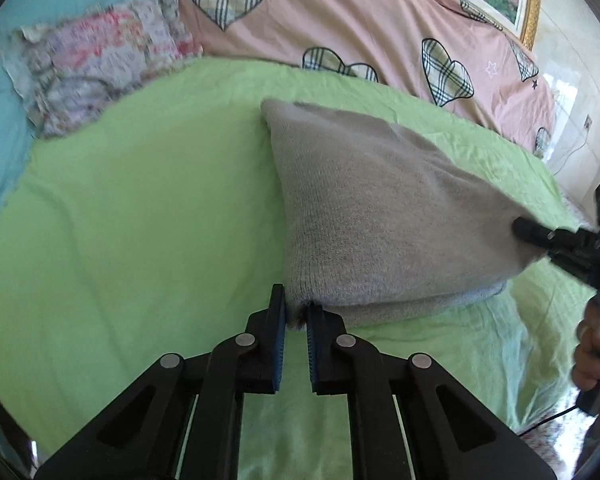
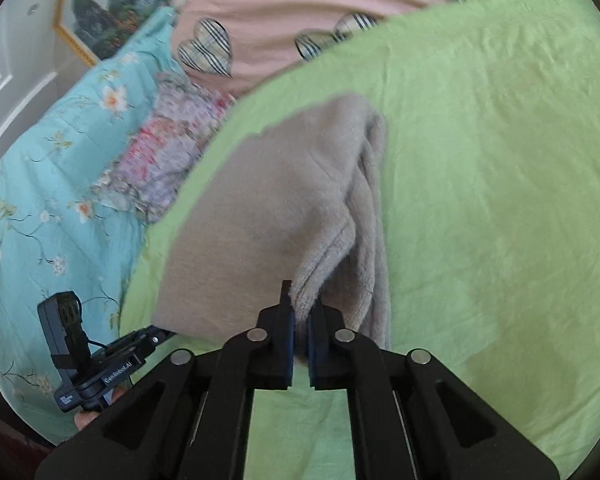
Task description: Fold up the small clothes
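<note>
A small grey-beige knitted garment (image 1: 380, 208) lies on the green sheet (image 1: 140, 220), its near edge lifted off the bed between two grips. My left gripper (image 1: 297, 312) is shut on the garment's near left corner, with cloth pinched between the blue pads. At the right of that view my right gripper (image 1: 518, 226) is shut on the opposite corner. In the right wrist view the garment (image 2: 268, 208) hangs in folds, and my right gripper (image 2: 300, 316) pinches its fuzzy hem. My left gripper (image 2: 168, 334) shows at the lower left, clamped on the far corner.
A pink quilt with plaid hearts (image 1: 340, 24) lies bunched behind the sheet. A turquoise floral blanket (image 2: 52, 184) and a patchwork floral cloth (image 2: 172, 148) sit beside it. A gold-framed picture (image 2: 112, 4) hangs on the wall. A person's hand (image 1: 592, 352) holds the right gripper.
</note>
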Available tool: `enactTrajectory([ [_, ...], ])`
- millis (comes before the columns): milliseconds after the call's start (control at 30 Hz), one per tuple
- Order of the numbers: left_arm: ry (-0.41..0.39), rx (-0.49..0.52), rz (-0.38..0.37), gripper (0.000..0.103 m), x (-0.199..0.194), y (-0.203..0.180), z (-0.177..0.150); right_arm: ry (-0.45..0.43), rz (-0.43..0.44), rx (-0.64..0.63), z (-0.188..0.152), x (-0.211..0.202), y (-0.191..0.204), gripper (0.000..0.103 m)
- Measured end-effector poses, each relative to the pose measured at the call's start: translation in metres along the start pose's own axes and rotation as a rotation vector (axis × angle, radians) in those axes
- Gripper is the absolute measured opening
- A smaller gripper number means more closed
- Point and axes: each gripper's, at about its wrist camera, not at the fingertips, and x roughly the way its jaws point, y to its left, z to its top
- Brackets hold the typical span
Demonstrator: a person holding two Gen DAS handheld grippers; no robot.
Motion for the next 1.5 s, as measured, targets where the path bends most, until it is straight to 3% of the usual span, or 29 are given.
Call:
enactTrajectory([
  [133, 0.060, 0.025, 0.043, 0.006, 0.016, -0.006, -0.013, 0.053, -0.089, -0.029, -0.001, 0.005, -0.012, 0.006],
  [233, 0.059, 0.043, 0.050, 0.006, 0.016, -0.008, -0.018, 0.129, -0.170, -0.048, -0.016, 0.028, -0.027, 0.006],
  [400, 0.089, 0.036, -0.025, 0.008, 0.009, 0.002, -0.017, 0.143, -0.211, -0.080, -0.013, 0.028, -0.025, 0.006],
  [467, 0.093, 0.032, -0.050, 0.008, 0.002, 0.007, -0.016, 0.165, -0.206, -0.064, -0.011, 0.025, -0.025, 0.006],
  [533, 0.080, 0.023, -0.080, 0.008, -0.012, 0.014, -0.014, 0.165, -0.209, -0.043, -0.010, 0.017, -0.026, 0.014],
  [733, 0.006, 0.033, -0.182, 0.009, -0.031, 0.007, 0.024, 0.006, -0.178, -0.050, 0.019, -0.015, 0.003, 0.018],
  [800, -0.007, 0.029, -0.255, 0.012, -0.021, -0.003, 0.044, -0.004, -0.144, -0.085, 0.034, -0.005, 0.016, 0.018],
  [900, -0.003, 0.053, -0.291, 0.012, 0.000, -0.018, 0.059, 0.016, -0.119, -0.122, 0.051, 0.028, 0.027, 0.020],
  [967, 0.068, 0.060, -0.270, 0.013, 0.026, -0.025, 0.059, 0.048, -0.142, -0.134, 0.055, 0.053, 0.026, 0.020],
  [1033, 0.144, 0.063, -0.241, 0.009, 0.050, -0.025, 0.051, 0.103, -0.228, -0.151, 0.055, 0.078, 0.014, 0.020],
  [1067, 0.141, 0.049, -0.257, 0.007, 0.056, -0.022, 0.046, 0.138, -0.223, -0.127, 0.053, 0.091, 0.002, 0.020],
  [1267, 0.122, -0.037, -0.313, 0.005, 0.058, -0.012, 0.041, 0.102, -0.174, -0.065, 0.054, 0.095, -0.028, 0.008],
  [1400, 0.115, -0.061, -0.308, 0.006, 0.042, -0.011, 0.034, 0.071, -0.153, -0.058, 0.048, 0.082, -0.025, 0.008],
  [1500, 0.109, -0.044, -0.282, 0.009, 0.028, -0.011, 0.022, 0.044, -0.150, -0.059, 0.039, 0.057, -0.014, 0.014],
])
